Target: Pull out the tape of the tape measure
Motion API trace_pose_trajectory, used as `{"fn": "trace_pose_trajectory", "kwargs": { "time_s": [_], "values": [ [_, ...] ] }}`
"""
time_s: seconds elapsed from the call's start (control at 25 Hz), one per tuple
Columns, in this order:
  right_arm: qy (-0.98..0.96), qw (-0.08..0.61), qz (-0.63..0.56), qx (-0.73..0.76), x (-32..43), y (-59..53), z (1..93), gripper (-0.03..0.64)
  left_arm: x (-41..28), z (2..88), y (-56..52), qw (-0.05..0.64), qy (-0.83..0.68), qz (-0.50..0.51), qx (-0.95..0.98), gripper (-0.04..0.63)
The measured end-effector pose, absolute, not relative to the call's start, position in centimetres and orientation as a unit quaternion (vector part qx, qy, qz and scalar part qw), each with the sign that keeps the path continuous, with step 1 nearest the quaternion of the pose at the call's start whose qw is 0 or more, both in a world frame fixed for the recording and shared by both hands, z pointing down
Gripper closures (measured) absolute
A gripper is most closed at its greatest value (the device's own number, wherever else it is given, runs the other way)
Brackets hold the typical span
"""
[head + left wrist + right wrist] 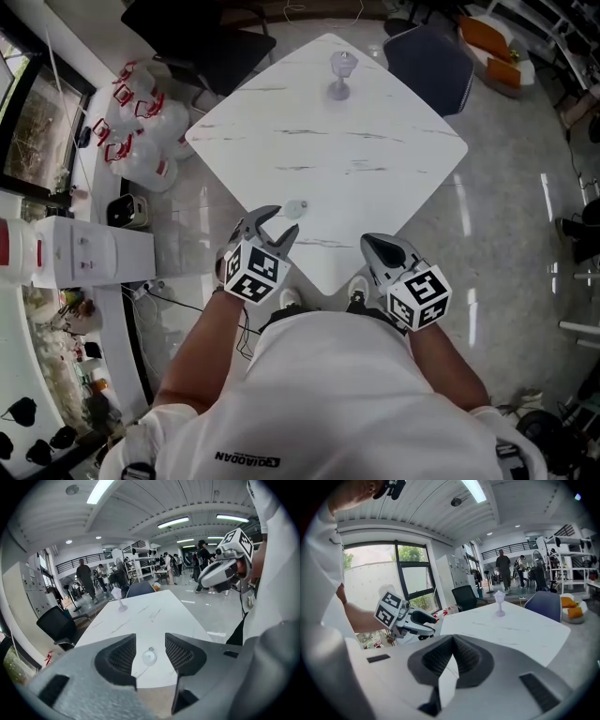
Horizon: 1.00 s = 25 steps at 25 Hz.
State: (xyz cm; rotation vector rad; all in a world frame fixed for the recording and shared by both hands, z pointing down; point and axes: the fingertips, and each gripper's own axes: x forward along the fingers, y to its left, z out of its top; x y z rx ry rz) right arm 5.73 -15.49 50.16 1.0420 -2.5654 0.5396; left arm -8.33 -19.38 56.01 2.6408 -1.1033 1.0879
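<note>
Tape measure (295, 207), small and round, is seen lying on the white table (375, 141) near its closest corner. In the left gripper view it is framed between the spread jaws of the left gripper (280, 223), untouched. The right gripper (373, 246) is clenched on nothing. A glass goblet (341, 73) is set far across; its contents cannot be made out.

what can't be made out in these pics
- tape measure: too small in the head view and left gripper view to show its tape end or print.
- left gripper: jaws open with the tape measure seen between them; its height above the table is unclear in both.
- goblet: too far to see any contents.
- right gripper: shut; its body hides the near table in its own view.
</note>
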Motion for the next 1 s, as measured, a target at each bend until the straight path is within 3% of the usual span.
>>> {"fn": "trace_pose_trajectory", "kwargs": {
  "time_s": [1.0],
  "values": [
    [-0.879, 0.193, 0.258, 0.351, 7.2, -16.0, 55.7, 0.612, -8.6, 71.3, -24.1, 0.136, -0.296, 0.469, 0.821, 0.383]
  ]
}}
